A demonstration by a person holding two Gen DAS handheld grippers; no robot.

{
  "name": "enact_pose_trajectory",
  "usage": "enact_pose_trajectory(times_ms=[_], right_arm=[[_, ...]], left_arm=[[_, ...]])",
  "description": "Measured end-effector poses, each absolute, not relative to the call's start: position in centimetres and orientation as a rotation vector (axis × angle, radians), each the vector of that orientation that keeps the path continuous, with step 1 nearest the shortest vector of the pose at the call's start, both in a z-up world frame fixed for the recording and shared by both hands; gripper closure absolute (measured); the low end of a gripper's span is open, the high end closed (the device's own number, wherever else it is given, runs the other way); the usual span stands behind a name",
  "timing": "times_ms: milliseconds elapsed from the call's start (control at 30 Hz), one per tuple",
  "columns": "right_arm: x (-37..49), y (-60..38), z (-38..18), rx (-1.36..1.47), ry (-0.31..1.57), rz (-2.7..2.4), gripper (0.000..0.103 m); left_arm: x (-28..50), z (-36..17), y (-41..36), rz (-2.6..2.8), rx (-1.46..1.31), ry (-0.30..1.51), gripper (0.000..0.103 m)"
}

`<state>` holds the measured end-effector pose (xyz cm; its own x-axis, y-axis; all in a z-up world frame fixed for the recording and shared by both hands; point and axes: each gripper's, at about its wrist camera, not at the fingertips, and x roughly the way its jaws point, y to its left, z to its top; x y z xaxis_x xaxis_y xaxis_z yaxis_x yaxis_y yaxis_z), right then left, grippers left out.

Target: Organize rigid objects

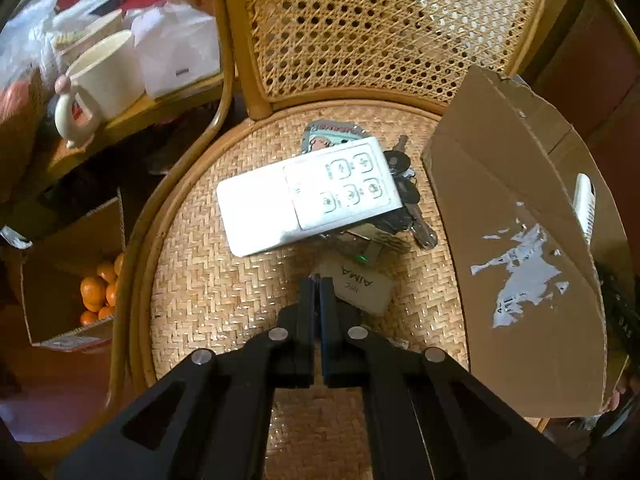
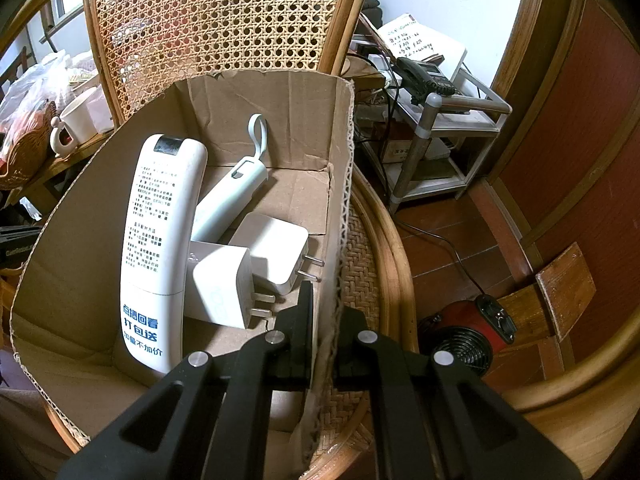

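My left gripper (image 1: 319, 282) is shut at the left corner of a white card marked AIMA (image 1: 366, 290) on the woven chair seat (image 1: 208, 280); that corner vanishes between the fingers. Beyond it lie a white switch panel (image 1: 340, 184) on a flat white box, a bunch of keys (image 1: 406, 194) and a cartoon packet (image 1: 326, 136). The cardboard box (image 1: 520, 240) stands at the right of the seat. My right gripper (image 2: 325, 312) is shut on the box's right wall (image 2: 340, 208). Inside lie a white remote (image 2: 160, 240), a pale blue device (image 2: 236, 196) and two white chargers (image 2: 276, 256).
The cane chair back (image 1: 380, 28) rises behind the seat. A cream mug (image 1: 108, 76) and bags crowd a side table on the left. A carton of oranges (image 1: 100, 288) sits on the floor. A red fan heater (image 2: 468, 332) and a shelf with a telephone (image 2: 424, 72) stand at the right.
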<state>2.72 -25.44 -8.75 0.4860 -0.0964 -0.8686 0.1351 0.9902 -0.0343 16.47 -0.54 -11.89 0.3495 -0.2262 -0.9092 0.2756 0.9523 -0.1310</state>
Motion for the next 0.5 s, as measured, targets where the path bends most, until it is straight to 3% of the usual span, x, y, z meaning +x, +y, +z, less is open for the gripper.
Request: enact_pose_trajectory(times_ms=[500], right_arm=[[2.7,-25.4,-8.7,0.040,1.054,-0.141,0.095]], left_arm=[[13.5,-6.4,-0.4,-0.339,0.010,1.005,0.101]])
